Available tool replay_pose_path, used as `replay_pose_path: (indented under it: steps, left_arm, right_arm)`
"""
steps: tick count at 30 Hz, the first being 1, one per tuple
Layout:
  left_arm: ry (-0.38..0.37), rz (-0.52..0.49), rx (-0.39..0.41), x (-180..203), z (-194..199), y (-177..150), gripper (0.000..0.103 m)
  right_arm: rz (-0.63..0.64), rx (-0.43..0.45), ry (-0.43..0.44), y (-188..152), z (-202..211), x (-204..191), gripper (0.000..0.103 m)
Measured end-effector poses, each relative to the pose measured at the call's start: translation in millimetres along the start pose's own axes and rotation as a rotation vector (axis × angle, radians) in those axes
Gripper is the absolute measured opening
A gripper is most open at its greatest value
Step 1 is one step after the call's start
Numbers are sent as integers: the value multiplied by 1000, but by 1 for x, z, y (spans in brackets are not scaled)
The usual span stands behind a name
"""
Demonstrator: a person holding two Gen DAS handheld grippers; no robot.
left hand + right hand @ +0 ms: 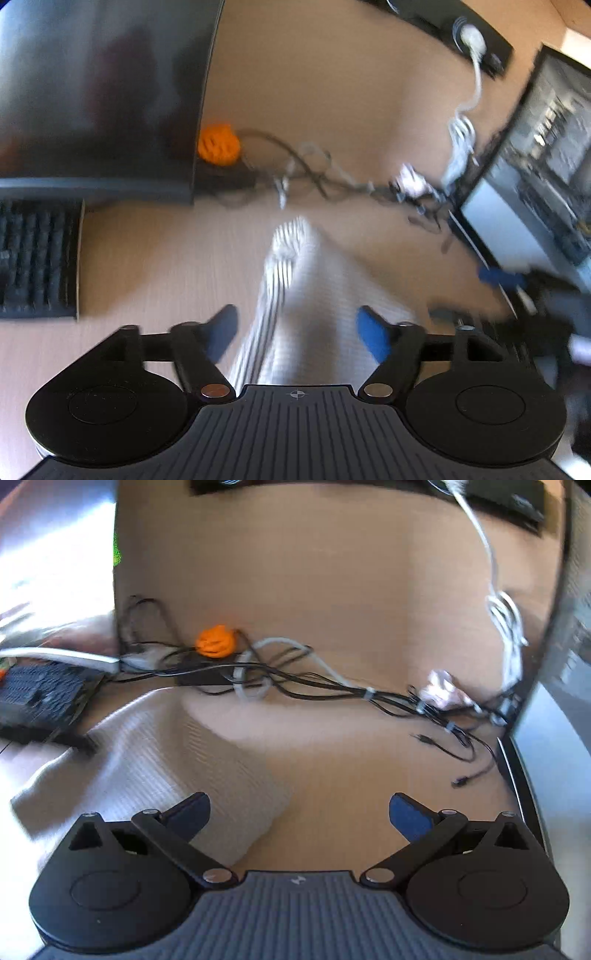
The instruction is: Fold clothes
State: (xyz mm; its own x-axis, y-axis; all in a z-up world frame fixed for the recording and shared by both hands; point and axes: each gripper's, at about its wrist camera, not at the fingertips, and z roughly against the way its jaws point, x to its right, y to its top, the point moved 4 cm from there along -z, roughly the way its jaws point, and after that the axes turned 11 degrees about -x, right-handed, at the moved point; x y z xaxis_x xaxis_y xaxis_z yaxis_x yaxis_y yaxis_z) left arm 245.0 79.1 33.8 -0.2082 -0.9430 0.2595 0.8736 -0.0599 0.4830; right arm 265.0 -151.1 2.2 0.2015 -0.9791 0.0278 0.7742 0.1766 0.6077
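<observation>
A white ribbed garment (pixel 314 295) lies on the wooden desk, blurred, with a bunched striped end (pixel 288 247) pointing away from me. My left gripper (pixel 297 334) hangs over it with blue pads wide apart; the cloth runs between them and neither pad presses on it. In the right wrist view the same garment (pixel 177 760) spreads over the left half of the desk. My right gripper (pixel 301 814) stands open above its near right corner, the left finger (pixel 192 810) over cloth and the right finger (pixel 408 814) over bare wood.
A black keyboard (pixel 37 258) and a dark monitor (pixel 96 92) stand at the left. An orange ball (pixel 216 640) sits among tangled cables (pixel 332 686) at the back. A laptop screen (pixel 535 166) rises on the right. The desk (pixel 351 760) shows bare wood between.
</observation>
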Motion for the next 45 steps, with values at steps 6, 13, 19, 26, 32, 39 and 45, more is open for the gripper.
replay_pose_path:
  steps: [6,13,19,26,32,39,45]
  left_arm:
    - [-41,79,-78,-12,-20,-22,75]
    - [-154,32,-88,22,-19,-26,73]
    - [-98,32,-65,11,-9,-30,72]
    - [24,-18,-67,10,-14,-29,71]
    - [-48,-13,-60,25,-16,-16,52]
    - [42,-95,-7,37,-13,4,47]
    - [66,-116,-26,35,-18,4,53]
  right_arm:
    - [141,13,-131,14,-32,-25,103]
    - [128,57,-130,45,-24,-12,103]
    - [77,47,-4,12,15,6,103]
    - [134,-16,-57,-34,2,-7,103]
    - [35,-28,-29,-14,7,7,103]
    - [42,-29,-80,-6,-5,5,103]
    - [-76,-41,25,3,-4,14,103]
